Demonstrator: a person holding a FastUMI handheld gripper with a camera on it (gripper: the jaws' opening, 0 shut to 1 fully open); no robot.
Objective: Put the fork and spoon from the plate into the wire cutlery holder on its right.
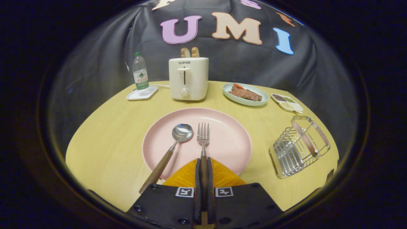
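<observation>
My gripper (203, 165) clamped on fork (203, 140) handle, both fingers pressing it; tines point 12 o'clock over pink plate (229, 149). Spoon (173, 146) lies beside fork at its 9 o'clock, handle overhanging plate rim toward 7. Wire holder (299, 146) on table (108, 140) at plate's 3 o'clock, well apart. Toaster (188, 79) beyond plate at 12.

The gripper (203, 165) has both fingers pressed on the wooden handle of the fork (203, 140), above the near rim of the pink plate (229, 143). On the fork's left the spoon (170, 152) lies close, with only a narrow gap. To the right, bare table (260, 159) lies between the plate and the wire cutlery holder (299, 146). The holder's top seems open, but its raised handle crosses it. The toaster (188, 79) and food dishes (245, 94) stand well beyond.
</observation>
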